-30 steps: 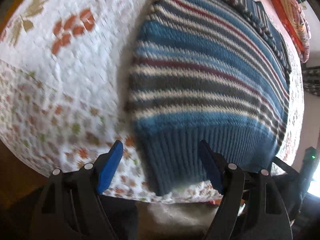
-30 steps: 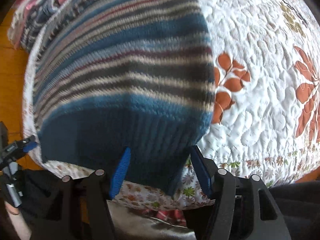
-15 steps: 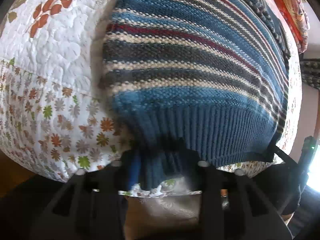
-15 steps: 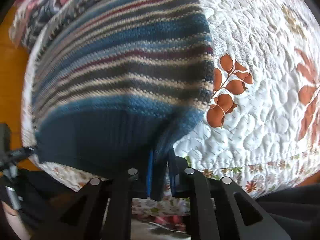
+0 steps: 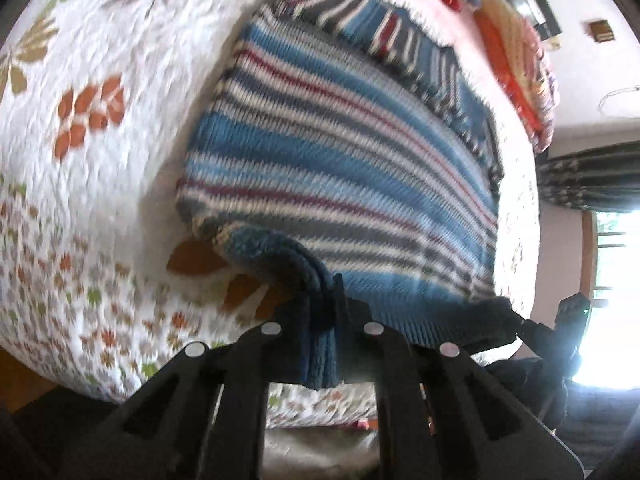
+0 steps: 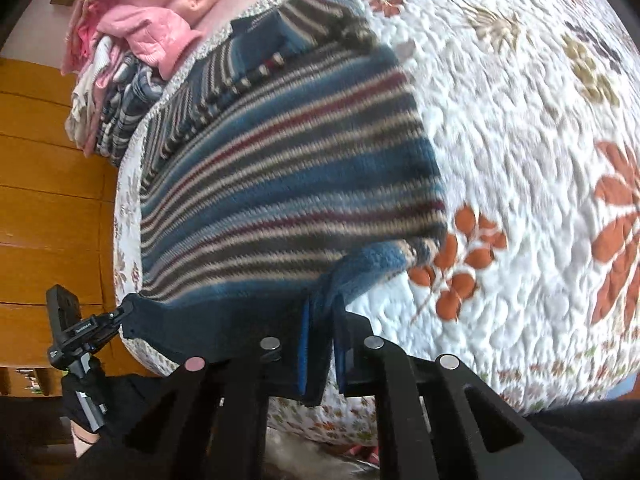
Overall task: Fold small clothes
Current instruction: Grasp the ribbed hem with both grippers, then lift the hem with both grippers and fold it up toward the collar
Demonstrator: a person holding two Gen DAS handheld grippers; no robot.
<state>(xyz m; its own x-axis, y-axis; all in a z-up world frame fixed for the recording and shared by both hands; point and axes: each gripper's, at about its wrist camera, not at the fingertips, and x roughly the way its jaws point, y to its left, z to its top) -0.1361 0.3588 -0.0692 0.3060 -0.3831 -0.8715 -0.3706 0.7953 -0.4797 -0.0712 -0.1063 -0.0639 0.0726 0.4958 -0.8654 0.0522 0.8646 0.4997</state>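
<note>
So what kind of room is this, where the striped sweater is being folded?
Probably a bedroom: the sweater lies on a floral quilt, a pile of clothes sits at the far edge, and wooden panelling stands alongside.

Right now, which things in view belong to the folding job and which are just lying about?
In the job:
- striped sweater, lying on the quilt
- left gripper, shut on its hem
- right gripper, shut on its hem

Lying about:
- floral quilt
- pink jacket
- plaid clothes pile
- orange textile
</note>
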